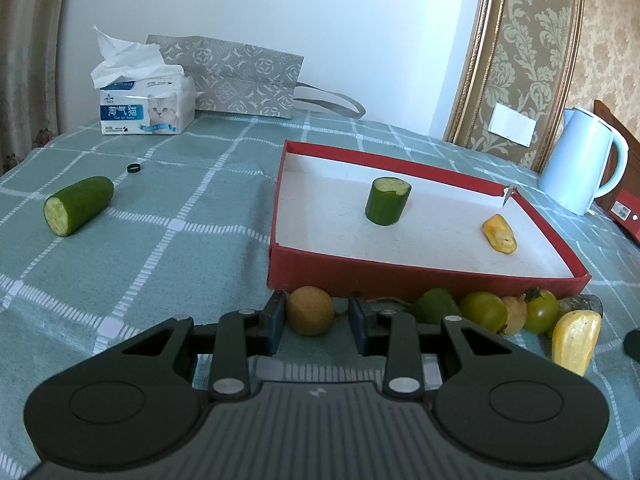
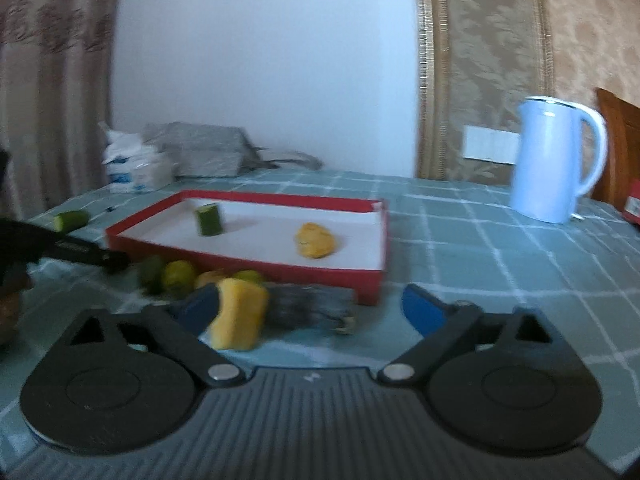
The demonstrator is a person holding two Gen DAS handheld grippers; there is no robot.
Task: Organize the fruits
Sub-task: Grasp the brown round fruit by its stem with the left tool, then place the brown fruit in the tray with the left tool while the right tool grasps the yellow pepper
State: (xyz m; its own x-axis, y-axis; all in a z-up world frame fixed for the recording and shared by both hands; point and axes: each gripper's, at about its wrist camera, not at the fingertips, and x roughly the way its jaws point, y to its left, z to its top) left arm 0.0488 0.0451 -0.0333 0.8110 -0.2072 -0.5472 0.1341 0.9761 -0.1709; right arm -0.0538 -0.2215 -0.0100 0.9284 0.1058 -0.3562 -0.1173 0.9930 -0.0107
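Yellow fruit chunk (image 2: 238, 314), upright just in front of the red tray (image 2: 372, 280), sits against the inner left finger of the wide-open right hand-held gripper (image 2: 310, 310), nearer than the left hand-held gripper (image 1: 316, 320), closed on the round brown fruit (image 1: 310, 310).

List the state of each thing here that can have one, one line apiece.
Left tool, shut narrow.
Right tool, open.
Red box, lidless, far corner torn.
Cucumber piece in box, upright.
Cucumber piece on cloth, lying on its side.
Kettle, upright.
Tissue pack, opened, tissue sticking out.
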